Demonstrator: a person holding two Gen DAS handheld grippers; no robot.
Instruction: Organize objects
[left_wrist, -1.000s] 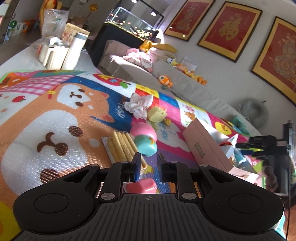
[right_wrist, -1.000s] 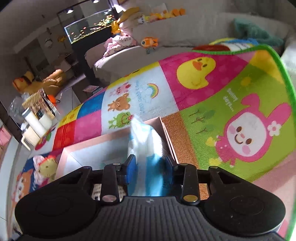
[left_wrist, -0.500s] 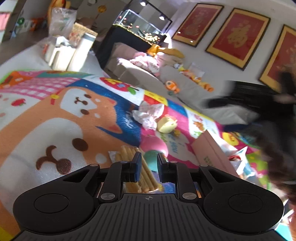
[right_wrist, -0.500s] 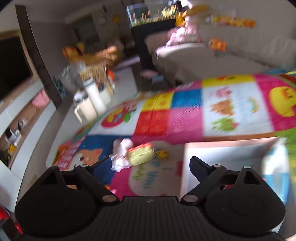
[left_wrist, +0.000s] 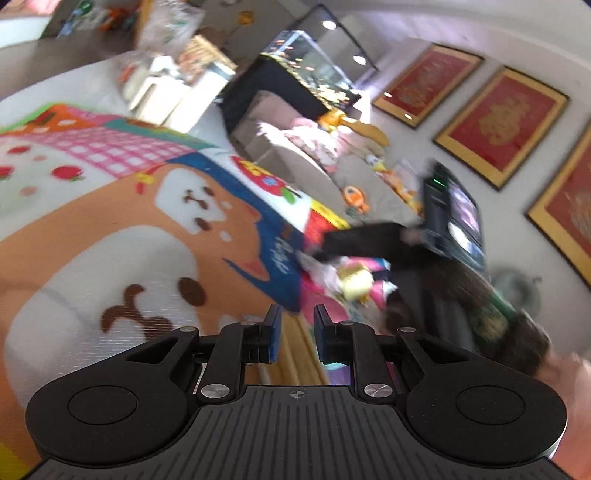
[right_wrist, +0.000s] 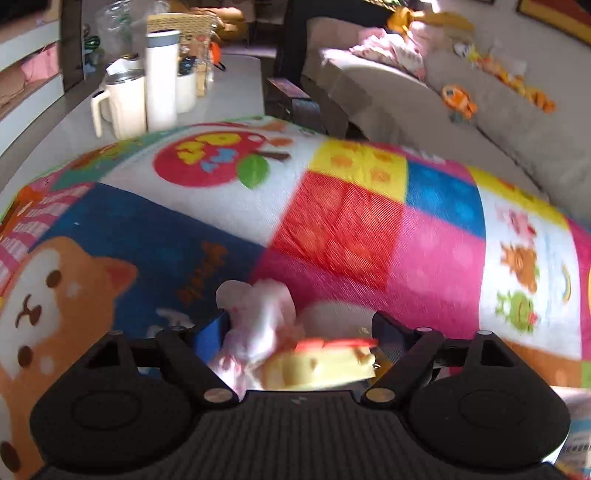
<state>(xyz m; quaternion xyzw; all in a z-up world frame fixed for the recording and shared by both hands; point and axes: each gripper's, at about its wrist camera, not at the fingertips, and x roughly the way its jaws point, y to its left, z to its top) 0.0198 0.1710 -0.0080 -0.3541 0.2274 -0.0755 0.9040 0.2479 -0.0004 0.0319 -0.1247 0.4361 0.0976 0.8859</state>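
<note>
A bright cartoon play mat covers the floor. Mid-mat, the right gripper is closing around a yellow toy beside crumpled cloth, pads not yet pressing. The toy looks light and stiff; its flat sides suit gripping. The left gripper is closed, empty.

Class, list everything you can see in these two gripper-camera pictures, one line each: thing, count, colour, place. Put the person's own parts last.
Play mat: one, multicoloured cartoon panels, under everything.
Crumpled cloth: one, white and pink, on the mat between the right gripper's fingers.
Yellow toy: one, yellow with red top, beside the cloth, also between those fingers.
Stick pack: one, pale yellow, on the mat just past the left gripper.
White containers: several, white, beyond the mat's far edge.
Sofa: one, grey, soft toys on it.
Framed pictures: three, red and gold, on the wall.
Left gripper: black, shut, empty.
Right gripper: black, jaws closing around cloth and toy.
</note>
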